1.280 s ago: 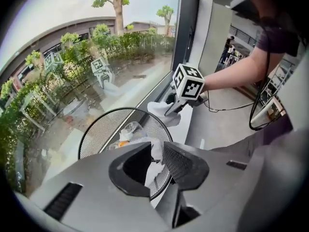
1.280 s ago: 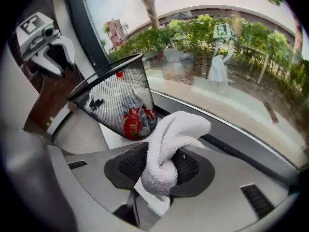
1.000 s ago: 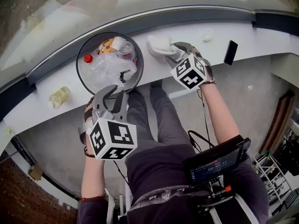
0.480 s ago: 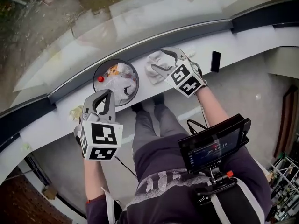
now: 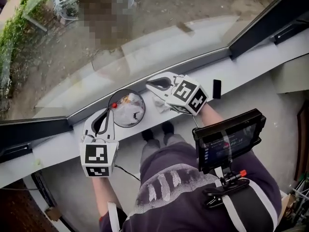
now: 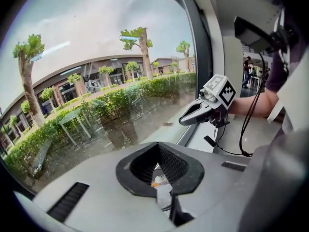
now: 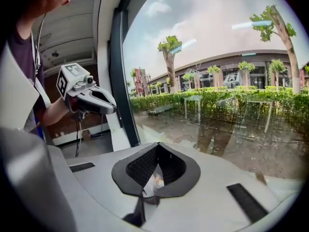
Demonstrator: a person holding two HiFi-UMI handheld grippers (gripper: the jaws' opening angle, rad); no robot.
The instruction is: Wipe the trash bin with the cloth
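- Trash bin (image 5: 126,91) on window ledge (image 5: 58,145), holding rubbish (image 5: 126,111), between both hand-held grippers.
- Cloth (image 5: 160,104) crumpled on ledge just right of bin, below right hand-held gripper (image 5: 148,83).
- Left hand-held gripper (image 5: 108,111): jaws shut tip to tip, empty.
- Right: jaws just closed, nothing between them.

One trash bin (image 5: 126,108), one phone (image 5: 217,89), one screen (image 5: 229,141), two grippers (image 5: 107,111) (image 5: 147,83), and seemingly one cloth (image 5: 161,104), mostly hidden.

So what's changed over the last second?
Both grippers rose off the sill. The right gripper let go of the cloth and shut empty; the left gripper left the trash bin rim and shut empty too. Cloth, bin and phone stay on the sill.
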